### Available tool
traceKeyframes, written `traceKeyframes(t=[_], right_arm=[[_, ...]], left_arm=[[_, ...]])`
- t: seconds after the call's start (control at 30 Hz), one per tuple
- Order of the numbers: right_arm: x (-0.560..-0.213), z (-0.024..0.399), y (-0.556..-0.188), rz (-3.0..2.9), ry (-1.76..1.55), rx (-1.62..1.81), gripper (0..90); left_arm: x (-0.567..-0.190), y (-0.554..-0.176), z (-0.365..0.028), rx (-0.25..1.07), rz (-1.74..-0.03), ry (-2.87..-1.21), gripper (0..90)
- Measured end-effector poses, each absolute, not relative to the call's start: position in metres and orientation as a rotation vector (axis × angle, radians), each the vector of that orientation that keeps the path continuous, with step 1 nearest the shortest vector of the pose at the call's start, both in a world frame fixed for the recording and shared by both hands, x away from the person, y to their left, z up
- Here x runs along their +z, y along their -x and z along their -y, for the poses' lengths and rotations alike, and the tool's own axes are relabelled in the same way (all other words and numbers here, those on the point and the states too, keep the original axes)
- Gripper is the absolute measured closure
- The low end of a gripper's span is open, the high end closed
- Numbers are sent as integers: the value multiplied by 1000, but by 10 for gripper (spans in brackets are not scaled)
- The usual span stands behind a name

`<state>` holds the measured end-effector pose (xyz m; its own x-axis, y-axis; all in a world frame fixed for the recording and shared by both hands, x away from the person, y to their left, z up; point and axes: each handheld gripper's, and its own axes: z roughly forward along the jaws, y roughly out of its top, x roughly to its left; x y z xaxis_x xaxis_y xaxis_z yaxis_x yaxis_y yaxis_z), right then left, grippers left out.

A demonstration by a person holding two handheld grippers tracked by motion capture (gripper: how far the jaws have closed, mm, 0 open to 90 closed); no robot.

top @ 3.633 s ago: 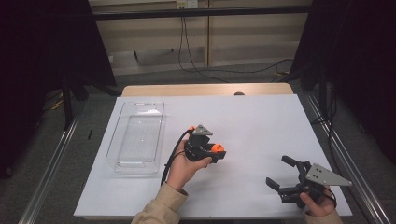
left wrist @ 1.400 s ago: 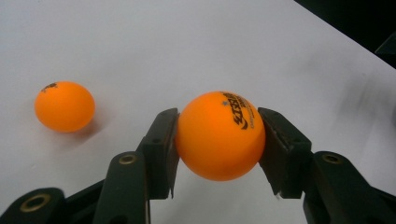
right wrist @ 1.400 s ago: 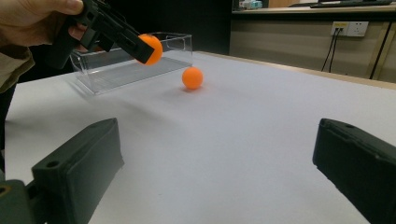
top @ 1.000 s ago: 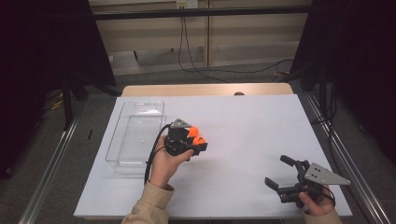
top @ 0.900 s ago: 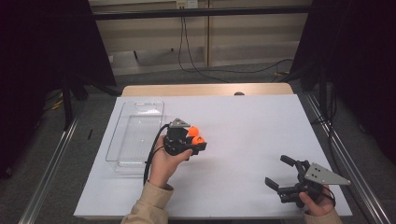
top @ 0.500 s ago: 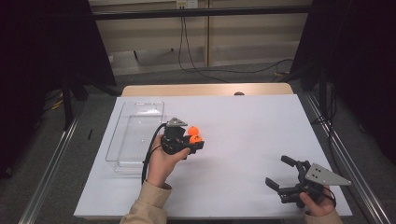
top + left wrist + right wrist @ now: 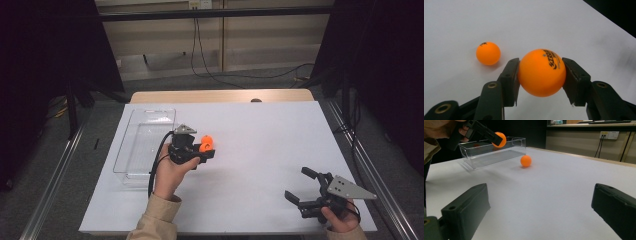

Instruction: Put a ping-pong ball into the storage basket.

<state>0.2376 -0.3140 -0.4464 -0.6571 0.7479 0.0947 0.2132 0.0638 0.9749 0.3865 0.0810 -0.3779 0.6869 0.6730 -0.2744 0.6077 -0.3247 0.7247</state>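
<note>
My left gripper (image 7: 541,75) is shut on an orange ping-pong ball (image 7: 541,72) with black print, held a little above the white table. In the high view this left gripper (image 7: 206,148) hangs just right of a clear plastic tray (image 7: 150,111). A second orange ball (image 7: 488,53) lies loose on the table beyond the jaws. From the right gripper view the held ball (image 7: 499,139) is level with the tray's rim (image 7: 494,155), and the loose ball (image 7: 526,160) rests beside the tray. My right gripper (image 7: 297,184) stands open near the front right corner, with nothing between its jaws.
A white sheet (image 7: 260,135) covers the table. The tray stands lengthwise at the left side. Metal rails (image 7: 50,185) run along both sides of the table. Cables (image 7: 215,75) lie on the floor behind it.
Since the earliest frame my left hand has carried the ball leftward to the tray's right side, with only a slight shift in the last second. The right gripper has not moved.
</note>
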Motion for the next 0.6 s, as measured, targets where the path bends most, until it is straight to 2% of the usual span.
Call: traceKeyframes(t=[0.6], right_arm=[[-446, 313, -238, -1911, -950, 1629, 13]], left_arm=[[-375, -387, -93, 115, -1015, -2024, 508]])
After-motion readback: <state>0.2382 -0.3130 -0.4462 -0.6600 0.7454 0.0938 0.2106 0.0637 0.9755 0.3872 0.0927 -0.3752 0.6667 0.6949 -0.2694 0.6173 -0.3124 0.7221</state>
